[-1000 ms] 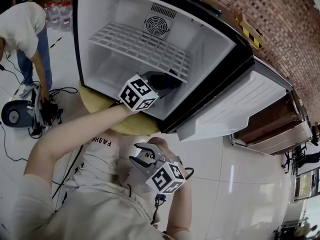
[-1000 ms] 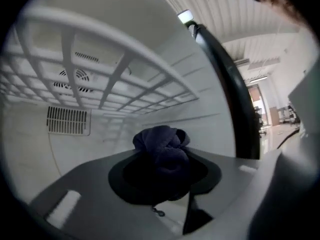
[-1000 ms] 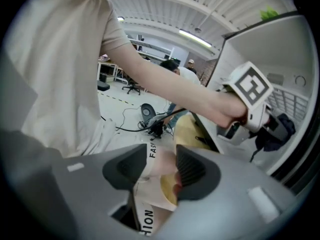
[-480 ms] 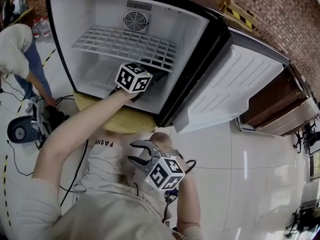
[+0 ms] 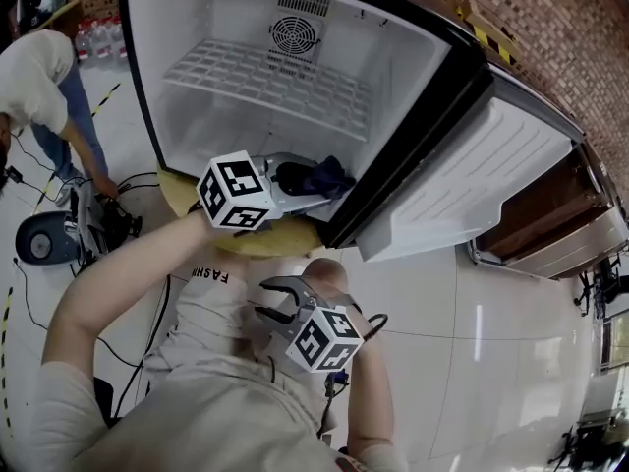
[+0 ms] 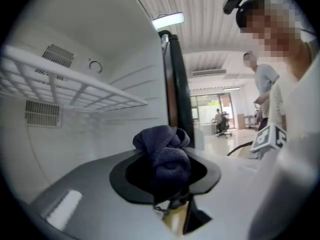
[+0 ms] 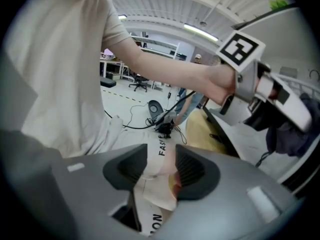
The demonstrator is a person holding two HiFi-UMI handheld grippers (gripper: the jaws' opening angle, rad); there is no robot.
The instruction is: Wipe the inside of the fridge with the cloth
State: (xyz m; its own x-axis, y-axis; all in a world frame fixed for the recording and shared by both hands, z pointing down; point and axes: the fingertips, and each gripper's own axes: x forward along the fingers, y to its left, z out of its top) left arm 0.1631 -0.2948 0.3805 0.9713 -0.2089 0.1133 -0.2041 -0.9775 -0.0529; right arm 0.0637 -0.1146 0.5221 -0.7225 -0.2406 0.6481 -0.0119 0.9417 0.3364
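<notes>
Left gripper [image 5: 291,183] jaws grip the cloth [image 5: 316,176] low at the fridge [image 5: 403,77] front. Right gripper [image 5: 282,303] jaws stand apart, empty. Wiping appears under way; walls likely remain.

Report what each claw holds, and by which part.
Left claw grips the bunched dark blue cloth by its rear part; the rest bulges out ahead. Right claw holds nothing, jaws apart.

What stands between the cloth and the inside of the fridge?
Nothing visible. The door is swung wide, the left claw grips the dark blue cloth at the fridge opening, and the wire shelf sits higher.
</notes>
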